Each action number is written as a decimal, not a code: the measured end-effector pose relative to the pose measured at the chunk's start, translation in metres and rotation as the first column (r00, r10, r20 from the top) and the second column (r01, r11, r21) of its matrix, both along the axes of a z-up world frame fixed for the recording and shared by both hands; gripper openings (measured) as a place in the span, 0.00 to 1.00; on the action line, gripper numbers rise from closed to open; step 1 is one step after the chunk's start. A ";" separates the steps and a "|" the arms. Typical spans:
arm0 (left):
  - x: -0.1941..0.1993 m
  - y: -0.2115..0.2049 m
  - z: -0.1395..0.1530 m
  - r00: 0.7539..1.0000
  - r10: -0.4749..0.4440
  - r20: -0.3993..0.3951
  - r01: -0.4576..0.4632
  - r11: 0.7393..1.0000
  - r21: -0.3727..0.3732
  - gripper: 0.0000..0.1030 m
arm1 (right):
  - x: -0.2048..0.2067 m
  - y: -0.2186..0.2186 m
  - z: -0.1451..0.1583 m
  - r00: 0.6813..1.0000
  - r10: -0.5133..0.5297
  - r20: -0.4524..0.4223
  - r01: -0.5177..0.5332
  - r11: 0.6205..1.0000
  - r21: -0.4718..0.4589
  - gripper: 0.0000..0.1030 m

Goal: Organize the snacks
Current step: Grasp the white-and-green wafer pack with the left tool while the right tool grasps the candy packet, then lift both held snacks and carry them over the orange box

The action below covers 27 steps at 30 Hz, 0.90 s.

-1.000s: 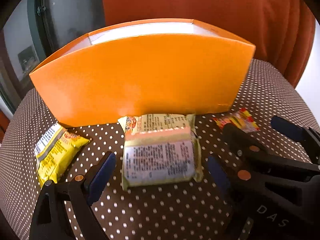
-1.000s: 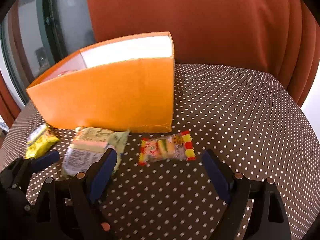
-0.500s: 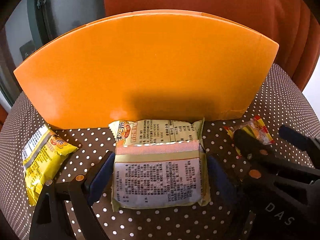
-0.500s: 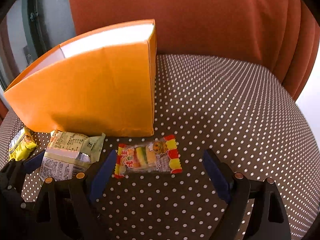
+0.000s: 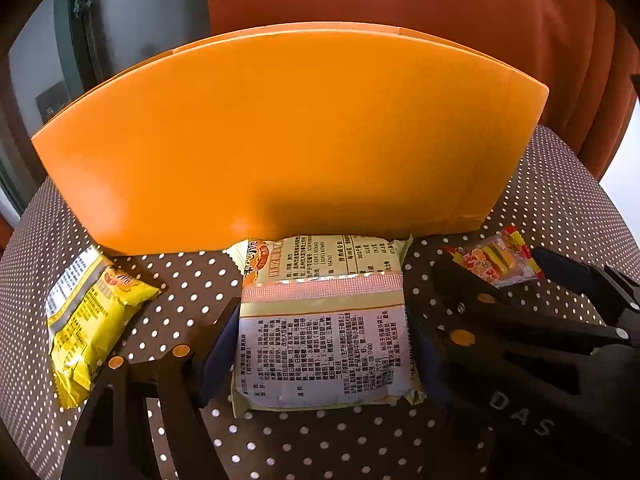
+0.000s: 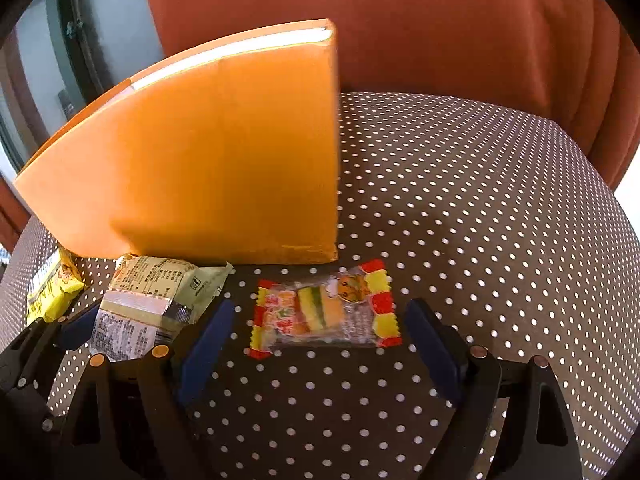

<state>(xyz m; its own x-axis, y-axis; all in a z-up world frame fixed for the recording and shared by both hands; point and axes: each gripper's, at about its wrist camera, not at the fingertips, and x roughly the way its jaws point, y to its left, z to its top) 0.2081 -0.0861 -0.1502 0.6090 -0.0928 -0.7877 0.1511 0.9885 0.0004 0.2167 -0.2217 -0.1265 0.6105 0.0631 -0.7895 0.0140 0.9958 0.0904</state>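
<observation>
Nearest in the left wrist view, the left gripper has its fingers either side of the pale packet and they are closing on it; the blue pads sit at the packet's edges, but I cannot tell whether they press yet. In the right wrist view, the right gripper has its fingers wide, with the candy packet lying flat between them, untouched on either side.

To the left of the pale packet lies the yellow packet, alone on the dotted counter and reached by neither gripper.

Behind all three stands the orange box, upright and open at the top; the pale packet's far end touches or nearly touches its front wall. What is inside the box is not visible.

Judging by this, the sorting is at an early or middle stage: three snacks are outside the box, two being approached at once, one waiting. Lifting them over the wall remains to be done.
</observation>
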 end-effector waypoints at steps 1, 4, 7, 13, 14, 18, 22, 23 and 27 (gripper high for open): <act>-0.002 0.001 0.000 1.000 -0.001 0.002 0.001 1.000 0.001 0.76 | 0.002 0.004 0.000 1.000 0.003 0.001 -0.003 1.000 -0.009 0.87; -0.009 0.002 0.000 1.000 -0.003 0.005 0.003 1.000 0.005 0.76 | 0.002 0.012 -0.001 1.000 0.011 0.010 -0.011 1.000 -0.029 0.85; -0.016 0.003 0.000 1.000 -0.005 0.008 0.005 1.000 0.009 0.76 | 0.000 0.018 -0.001 1.000 0.020 0.014 -0.020 0.999 -0.039 0.75; -0.018 0.006 0.002 1.000 0.003 0.001 -0.003 1.000 0.006 0.76 | -0.002 0.026 -0.003 1.000 0.028 0.011 -0.027 0.998 -0.063 0.63; -0.019 0.006 0.003 1.000 0.005 0.000 -0.005 1.000 0.008 0.76 | -0.001 0.027 -0.003 0.999 0.032 0.012 -0.031 0.998 -0.061 0.60; -0.028 0.011 0.002 1.000 -0.004 0.004 0.004 1.000 0.011 0.76 | -0.007 0.029 -0.001 0.999 0.033 0.018 -0.032 0.996 -0.080 0.55; -0.041 0.013 0.002 1.000 -0.011 0.004 0.011 1.000 0.006 0.76 | -0.020 0.029 -0.001 0.999 0.029 0.018 -0.028 0.997 -0.076 0.53; -0.045 0.013 0.003 1.000 -0.012 0.004 0.012 1.000 0.005 0.76 | -0.023 0.029 0.000 0.999 0.029 0.018 -0.027 0.997 -0.072 0.53; -0.059 0.012 0.007 1.000 -0.011 0.014 0.011 1.000 -0.006 0.76 | -0.037 0.032 0.004 0.999 0.029 0.026 -0.027 0.997 -0.070 0.53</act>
